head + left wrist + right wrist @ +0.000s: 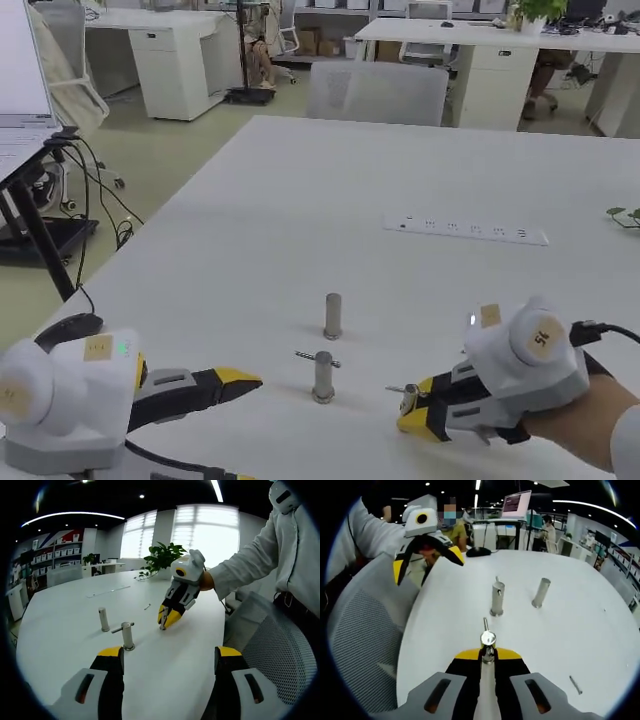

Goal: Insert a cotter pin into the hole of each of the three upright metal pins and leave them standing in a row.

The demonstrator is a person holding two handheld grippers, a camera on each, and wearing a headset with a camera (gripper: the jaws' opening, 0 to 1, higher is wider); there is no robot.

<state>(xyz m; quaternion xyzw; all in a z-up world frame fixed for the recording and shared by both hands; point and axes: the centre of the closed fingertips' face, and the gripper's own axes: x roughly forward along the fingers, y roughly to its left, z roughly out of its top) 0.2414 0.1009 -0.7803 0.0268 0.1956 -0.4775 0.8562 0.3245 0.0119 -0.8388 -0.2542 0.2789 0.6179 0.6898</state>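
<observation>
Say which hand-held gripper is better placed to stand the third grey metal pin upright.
Right: the right hand-held gripper is shut on the grey metal pin; the left hand-held gripper is open, empty.

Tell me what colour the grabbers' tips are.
Yellow; clearest on the right gripper in the left gripper view.

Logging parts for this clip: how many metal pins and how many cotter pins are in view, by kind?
Metal pins: 3, one in the right gripper
Cotter pins: 3, one loose
Total: 6
</observation>
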